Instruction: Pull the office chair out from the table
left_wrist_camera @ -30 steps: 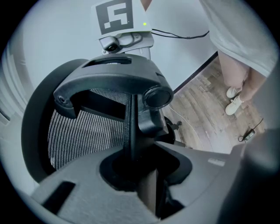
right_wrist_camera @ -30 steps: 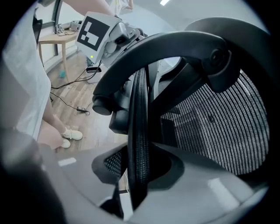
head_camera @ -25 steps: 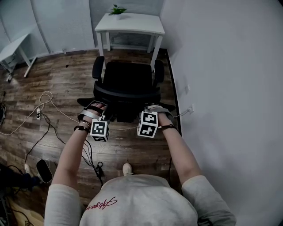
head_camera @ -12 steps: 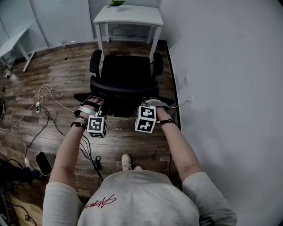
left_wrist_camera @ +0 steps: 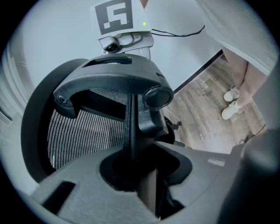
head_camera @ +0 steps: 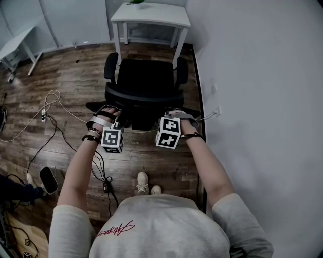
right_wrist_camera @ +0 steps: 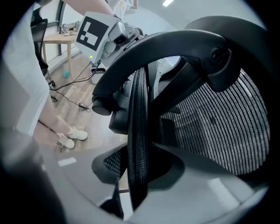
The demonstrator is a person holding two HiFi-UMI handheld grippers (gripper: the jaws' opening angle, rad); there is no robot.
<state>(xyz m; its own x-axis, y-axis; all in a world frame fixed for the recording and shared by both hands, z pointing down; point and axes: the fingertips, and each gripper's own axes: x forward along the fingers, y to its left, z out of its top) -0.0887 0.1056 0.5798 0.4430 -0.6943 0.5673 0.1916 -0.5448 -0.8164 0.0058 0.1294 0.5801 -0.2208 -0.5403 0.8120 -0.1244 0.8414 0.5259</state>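
Black office chair [head_camera: 145, 83] stands ahead, white surface [head_camera: 150, 14] beyond. Left gripper [head_camera: 114, 114] and right gripper [head_camera: 173, 115] each clamp its backrest rim [right_wrist_camera: 140, 131].

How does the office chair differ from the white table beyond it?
The office chair is black with a mesh back; the white table is plain white. The left gripper and right gripper clamp the chair's backrest rim; nothing touches the table. Only the table bears a plant. Both stand on the wooden floor.
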